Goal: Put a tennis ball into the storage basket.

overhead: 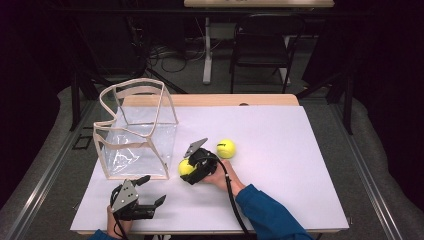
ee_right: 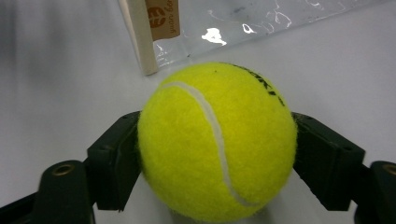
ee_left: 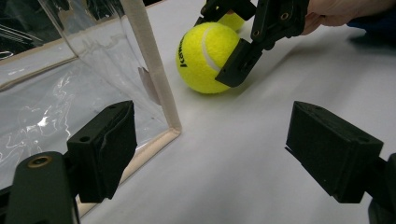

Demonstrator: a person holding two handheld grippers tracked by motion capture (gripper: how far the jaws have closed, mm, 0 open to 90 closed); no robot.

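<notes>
**Right gripper clamped on tennis ball beside clear bag**

Right gripper [overhead: 186,170]: near middle of white surface [overhead: 280,165], held in hand [overhead: 220,176] with blue sleeve [overhead: 267,215] coming in from bottom edge. Jaws pressed against both sides of yellow tennis ball [ee_right: 217,140]; in right gripper view, black pads flank ball left and right, white seam curving down its front. Ball resting on surface, just beside lower right corner of transparent bag [overhead: 137,135], apart from it by narrow strip of white. Seen from left gripper view as ball [ee_left: 205,58] with dark lettering, one black pad flat against its right flank.

Second tennis ball [overhead: 226,148]: yellow, dark print on top, lying loose on surface just beyond right gripper, untouched.

Transparent bag: clear plastic, beige trim along edges and rim, standing upright and open-topped at left part of surface. Brown label with pale lettering on beige corner strip in right gripper view [ee_right: 161,18].

Left gripper [overhead: 150,192]: near front left edge of surface, in front of bag, grey three-cornered plate on top. Jaws spread wide, nothing between them; in left gripper view, left pad [ee_left: 105,149] close to bag's bottom corner, right pad over bare surface.

Background: dark floor, folding chair [overhead: 262,42], table leg, cables.
</notes>
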